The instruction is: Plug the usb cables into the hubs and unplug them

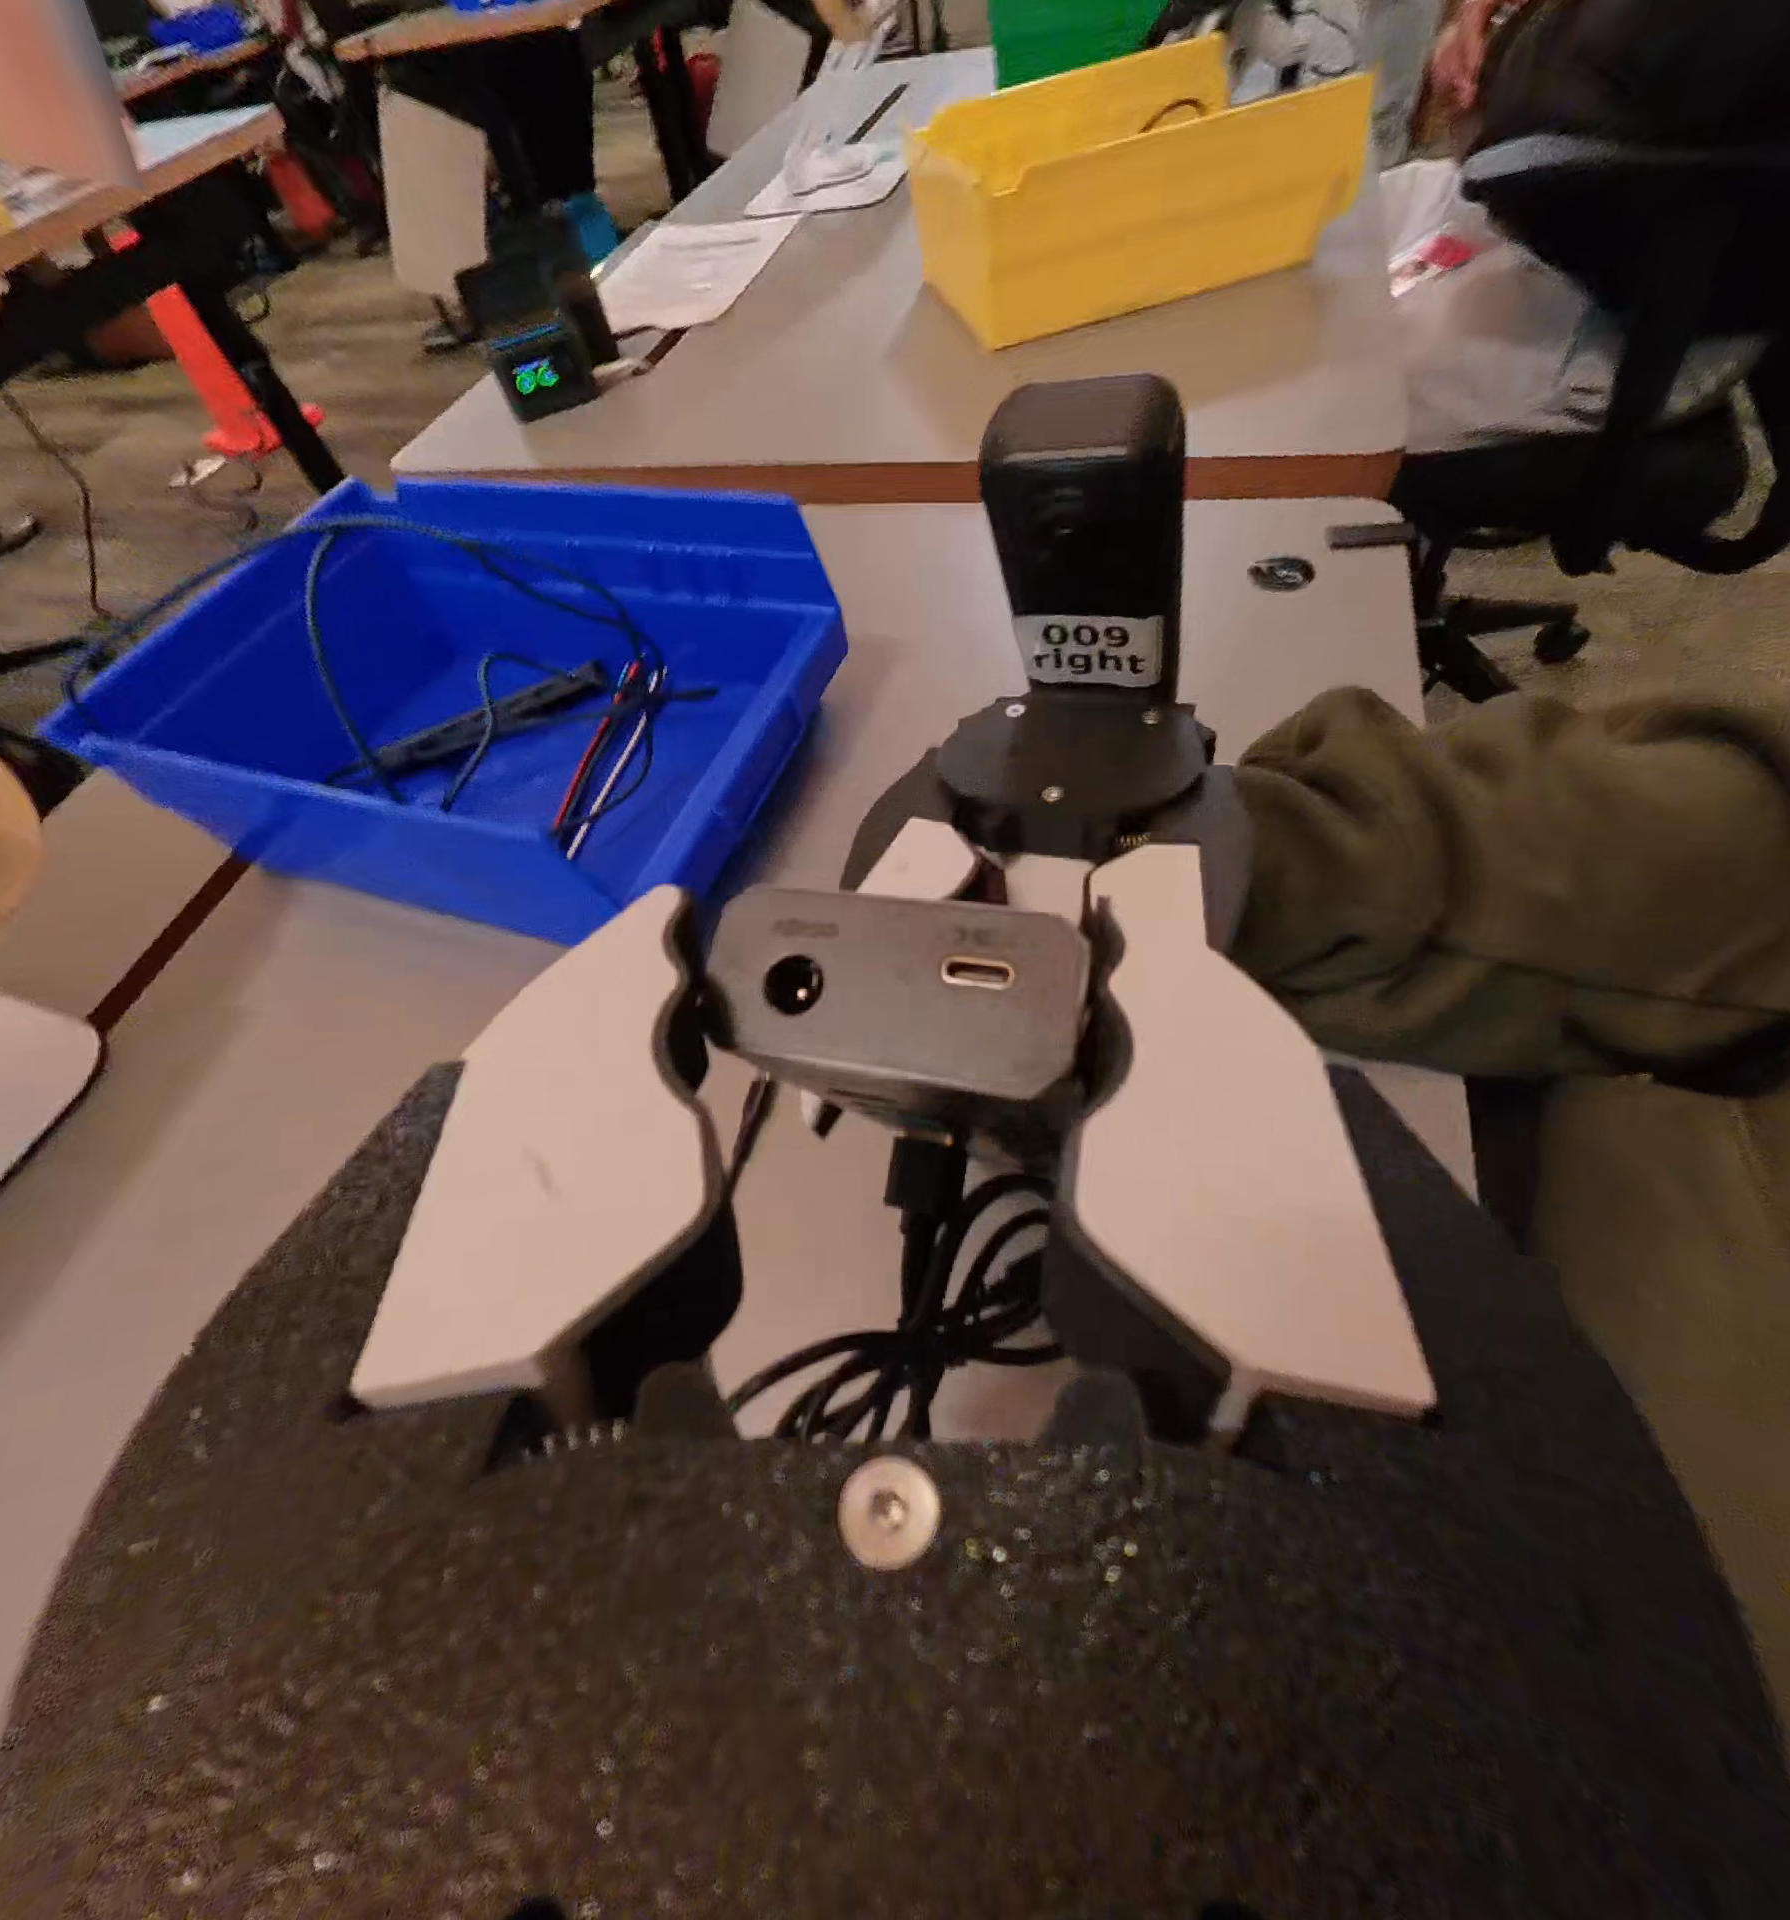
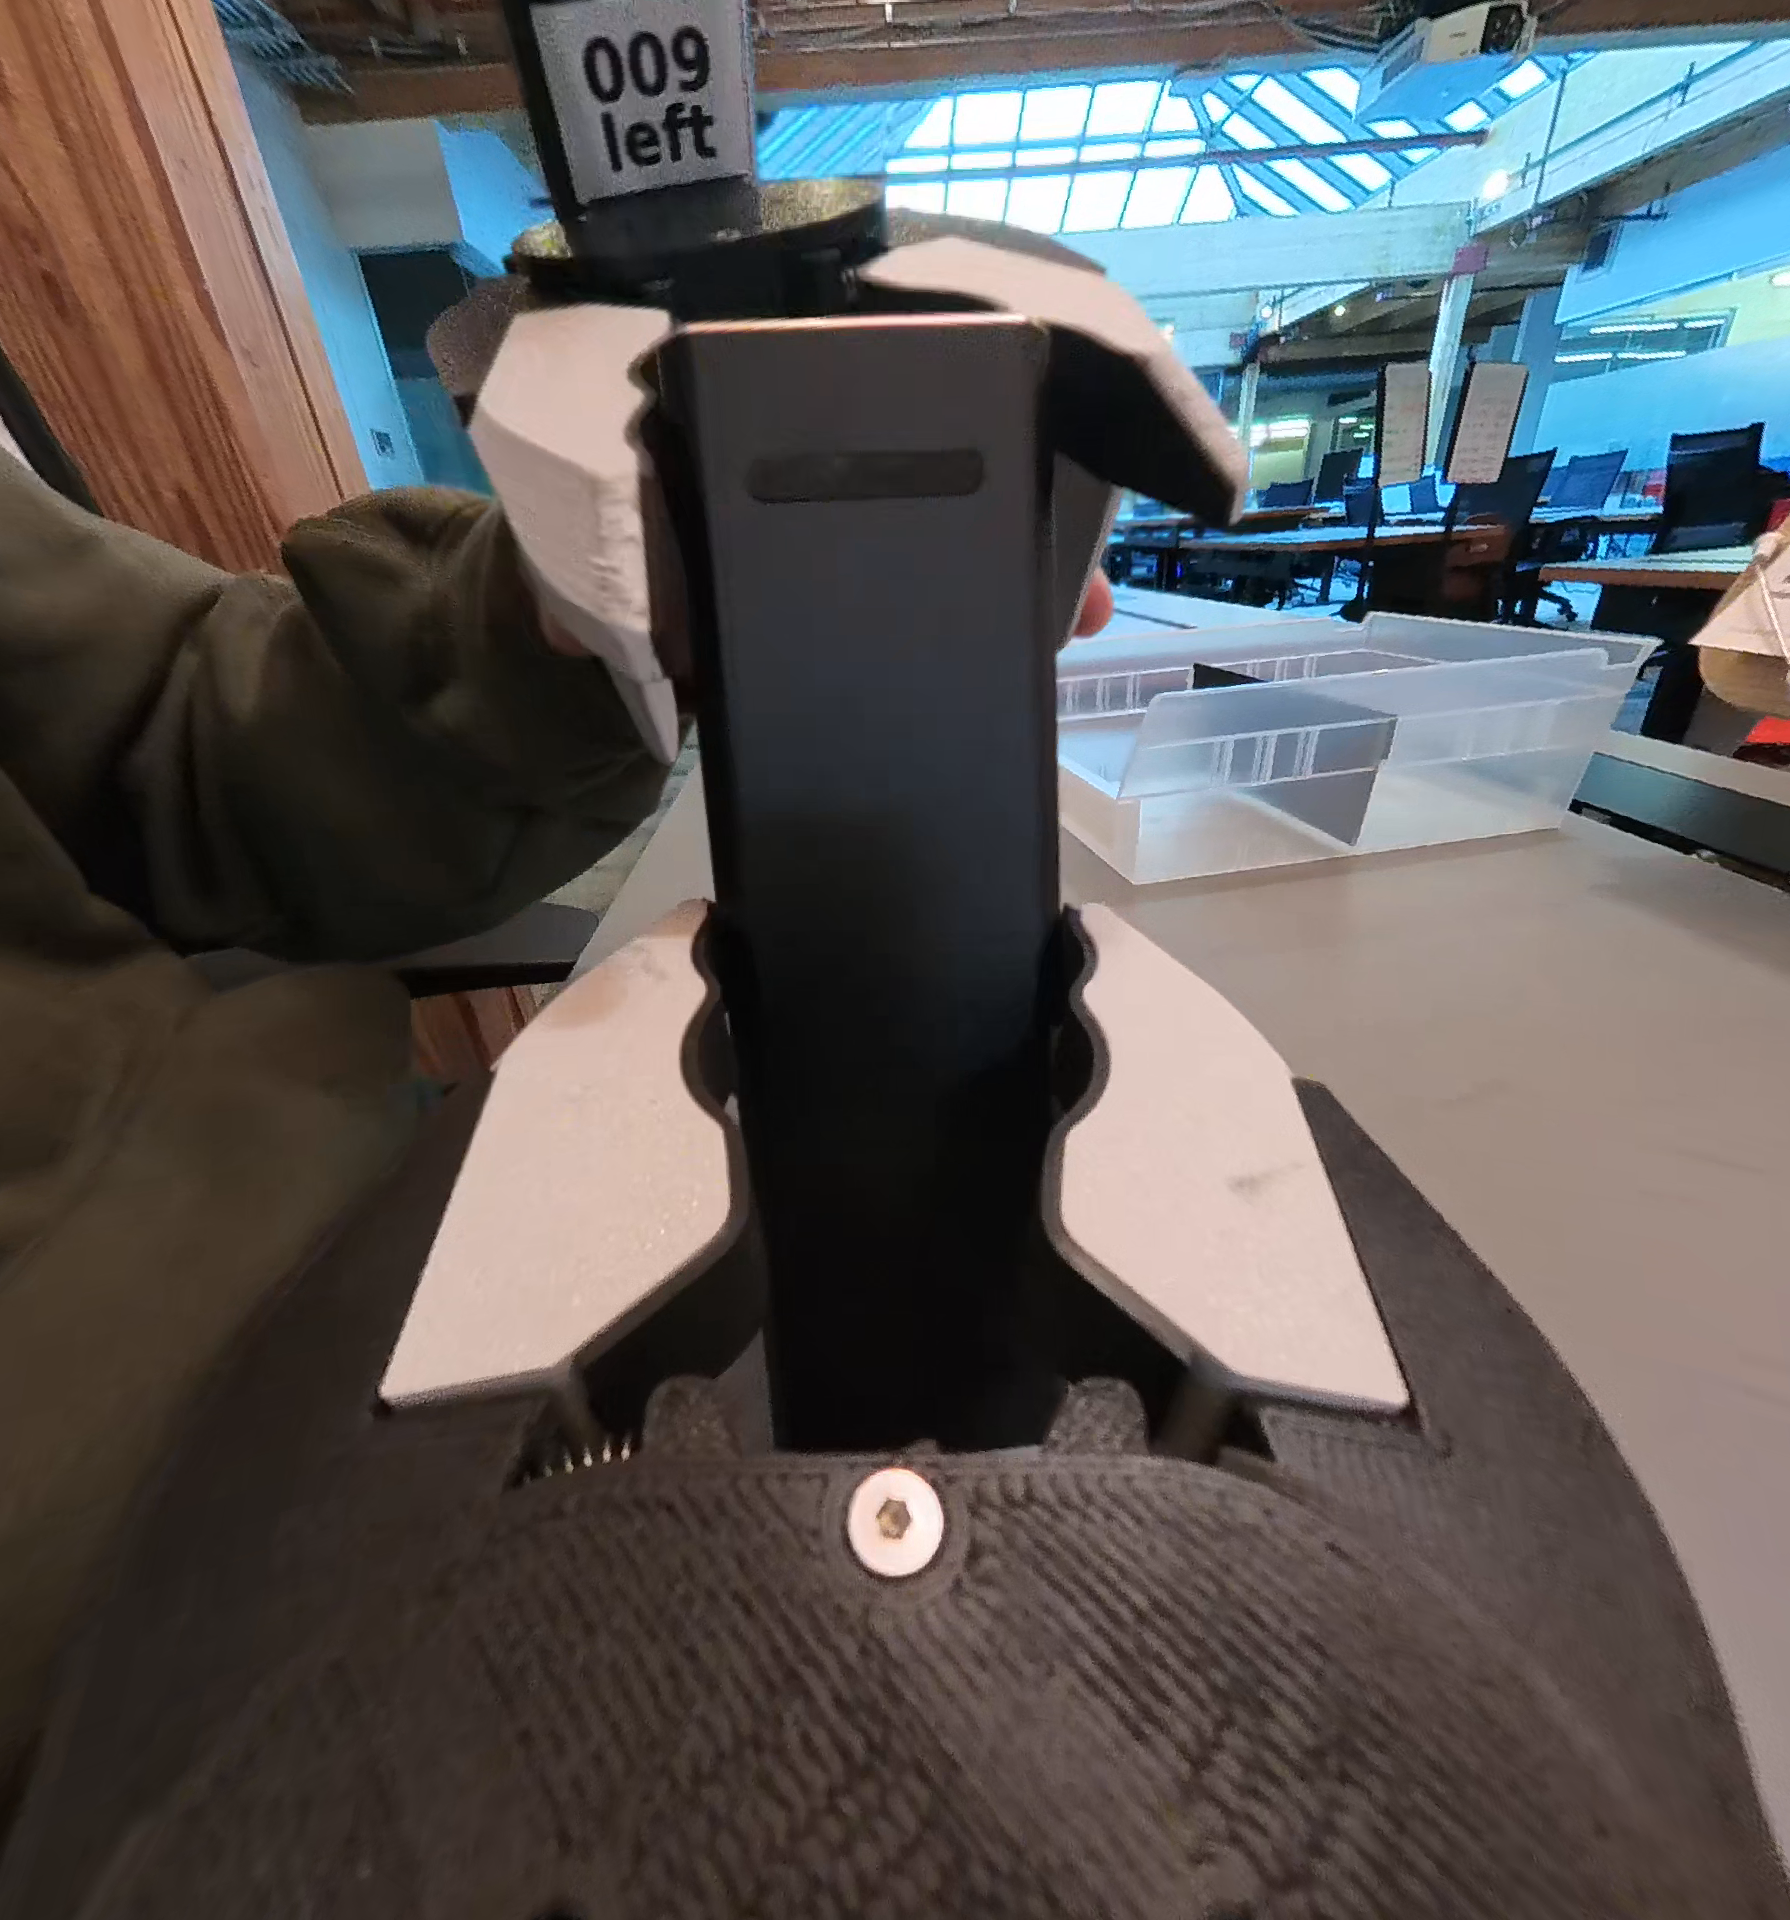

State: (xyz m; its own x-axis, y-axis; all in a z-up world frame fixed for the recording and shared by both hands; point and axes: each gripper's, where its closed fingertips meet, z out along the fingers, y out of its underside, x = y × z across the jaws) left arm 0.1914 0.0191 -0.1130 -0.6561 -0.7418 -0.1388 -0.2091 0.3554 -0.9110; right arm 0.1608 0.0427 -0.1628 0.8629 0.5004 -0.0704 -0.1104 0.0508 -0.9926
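A long black USB hub (image 1: 870, 1039) is held in the air between both grippers, above the grey table (image 1: 247, 1143). My left gripper (image 1: 893, 966) is shut on one end of it; that end face shows a round socket and a small oval port. My right gripper (image 1: 1036, 873) faces it from behind. In the right wrist view my right gripper (image 2: 891, 997) is shut on the hub (image 2: 870, 779), and the left gripper (image 2: 855, 384) clamps the far end. A black cable (image 1: 932, 1320) loops under the hub with its plug right at the hub's underside; I cannot tell whether it is inserted.
A blue bin (image 1: 351, 831) holding loose cables stands on the table to the left. A yellow box (image 1: 1130, 208) and papers lie on the far table. A clear plastic tray (image 2: 1286, 821) sits to the right. Olive-green sleeves (image 1: 1493, 883) reach in from the side. My hands' fingertips stand some 6 cm from each other.
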